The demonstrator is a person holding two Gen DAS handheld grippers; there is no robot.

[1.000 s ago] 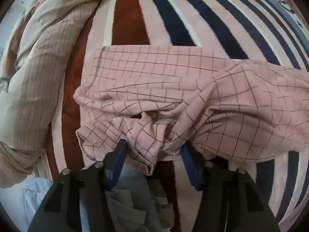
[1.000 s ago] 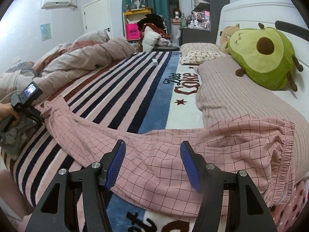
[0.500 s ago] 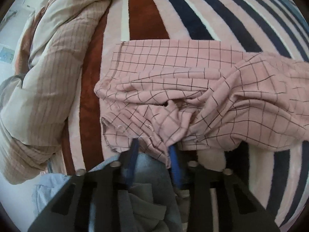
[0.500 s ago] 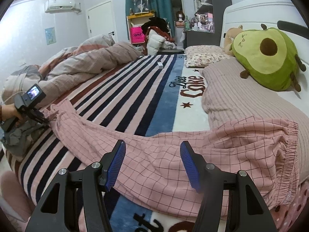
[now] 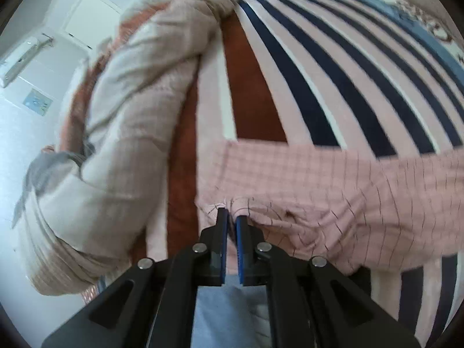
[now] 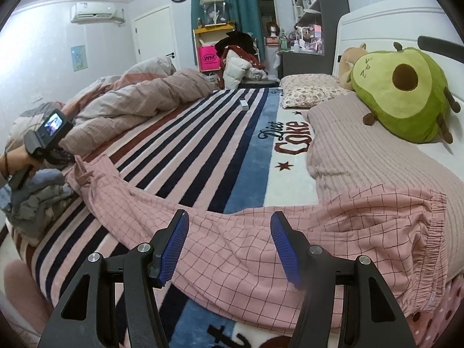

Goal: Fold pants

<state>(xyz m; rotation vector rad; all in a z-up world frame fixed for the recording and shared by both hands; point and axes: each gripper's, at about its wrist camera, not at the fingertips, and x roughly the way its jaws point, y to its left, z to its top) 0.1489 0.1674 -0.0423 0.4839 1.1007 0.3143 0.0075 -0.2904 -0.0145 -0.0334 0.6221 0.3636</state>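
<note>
Pink checked pants (image 6: 261,240) lie stretched across the striped blanket, the elastic waistband (image 6: 435,232) at the right, the leg ends at the far left. My left gripper (image 5: 231,220) is shut on the leg cuff of the pants (image 5: 319,191) and holds it slightly lifted; it also shows in the right wrist view (image 6: 62,156) at the far left. My right gripper (image 6: 229,232) is open and empty, hovering over the thigh part of the pants.
A rumpled beige duvet (image 5: 121,116) lies along the left of the bed. A pile of grey and blue clothes (image 6: 34,200) sits at the bed's left corner. An avocado plush (image 6: 403,90) and a floral pillow (image 6: 310,90) lie near the headboard.
My left gripper has shut on the pants' leg cuff and tilted up, pulling the cloth taut. The right gripper has barely moved and stays open.
</note>
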